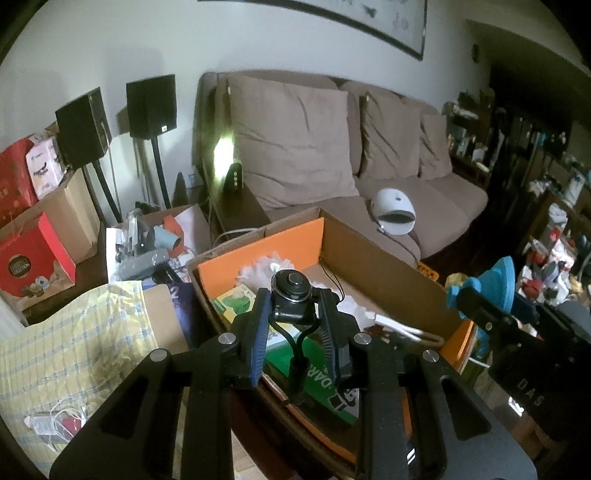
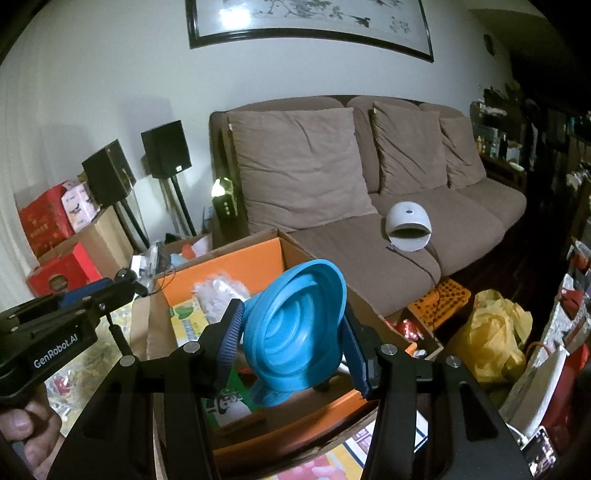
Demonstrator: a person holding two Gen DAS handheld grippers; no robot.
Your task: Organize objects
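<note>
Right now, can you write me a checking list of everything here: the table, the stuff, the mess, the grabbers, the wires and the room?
Surface: checked cloth beside the box; table mostly hidden.
Job's things: box open, holding a white duster and green packs.
Clutter: red cartons, yellow bag, parts bin.
Grippers: left gripper shut on a small black camera; right gripper shut on a blue funnel, both over the box.
Cables: white wire runs from the white dome on the sofa.
Surroundings: sofa, two speakers, framed picture, shelves.
</note>
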